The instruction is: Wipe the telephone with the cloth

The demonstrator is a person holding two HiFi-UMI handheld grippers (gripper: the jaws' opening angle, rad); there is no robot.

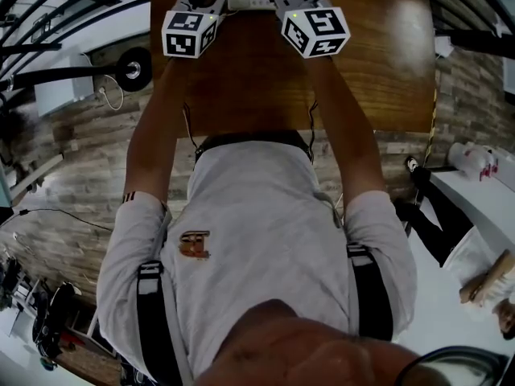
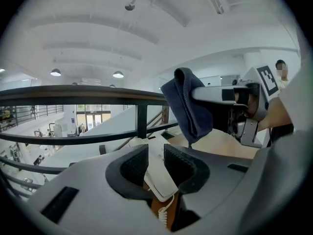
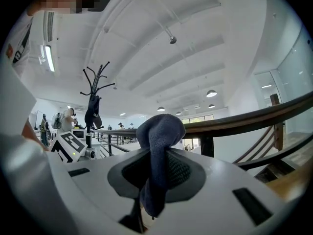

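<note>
between the jaws of the left gripper the white handset of the telephone is sitting low, with brown wood showing beneath it and its coiled cord trailing back under the jaws. these jaws are standing partway apart. a dark gap is showing between the left pad and the handset, so they are not squeezing it. up and to the right of these jaws, the right gripper is hovering over the wooden tabletop, and its fingers are reaching leftward in the left gripper view. its jaws are clamping down on a dark blue cloth. a rounded fold is bulging above the jaws and the rest is hanging below them. the cloth is hanging clear of the handset, above and to the right of the left jaws. beyond both pairs of jaws a dark railing is running across. seen from the head view, both grippers are reaching forward side by side over the tabletop.
</note>
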